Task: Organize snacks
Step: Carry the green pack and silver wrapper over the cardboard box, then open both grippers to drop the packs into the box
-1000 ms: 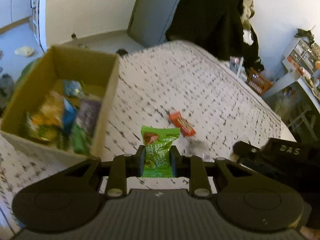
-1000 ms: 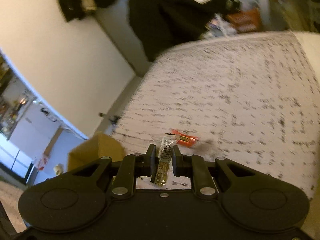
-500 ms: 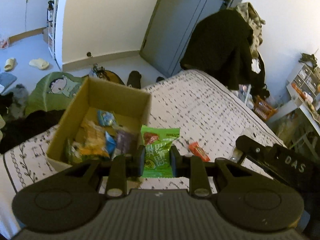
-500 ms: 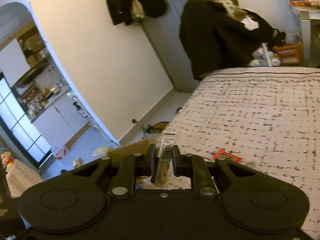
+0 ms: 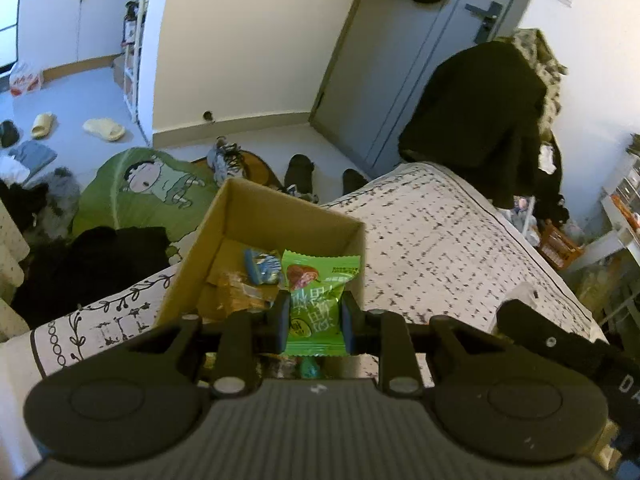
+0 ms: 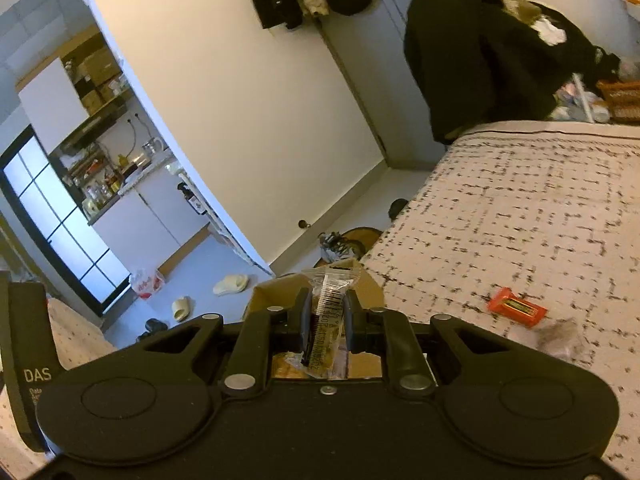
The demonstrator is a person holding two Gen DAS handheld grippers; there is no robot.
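Left wrist view: the left gripper [image 5: 313, 322] is clamped on a green packet [image 5: 315, 304], pads pressing both sides. The packet stands upright between the fingers. Its front carries a red-brown picture, a line of small print and large pale characters; none of it can be read at this sharpness. The packet sits above the open box [image 5: 224, 236], a plain cardboard carton resting on the bed [image 5: 440, 248]. Inside the box lie a blue packet [image 5: 262, 266] and orange packets [image 5: 236, 292]. The right gripper's body enters at the right edge, with a letter "D" showing.

Right wrist view: the right gripper [image 6: 327, 322] is closed tight on a clear packet [image 6: 330, 312], a narrow sachet held upright. A barcode is printed on it; the digits are too small to read. The box [image 6: 276, 292] lies directly beyond the fingers. An orange bar [image 6: 517, 307] lies flat on the bed [image 6: 520, 208], well to the right of the box. The left gripper's body at the left edge reads "DAS".
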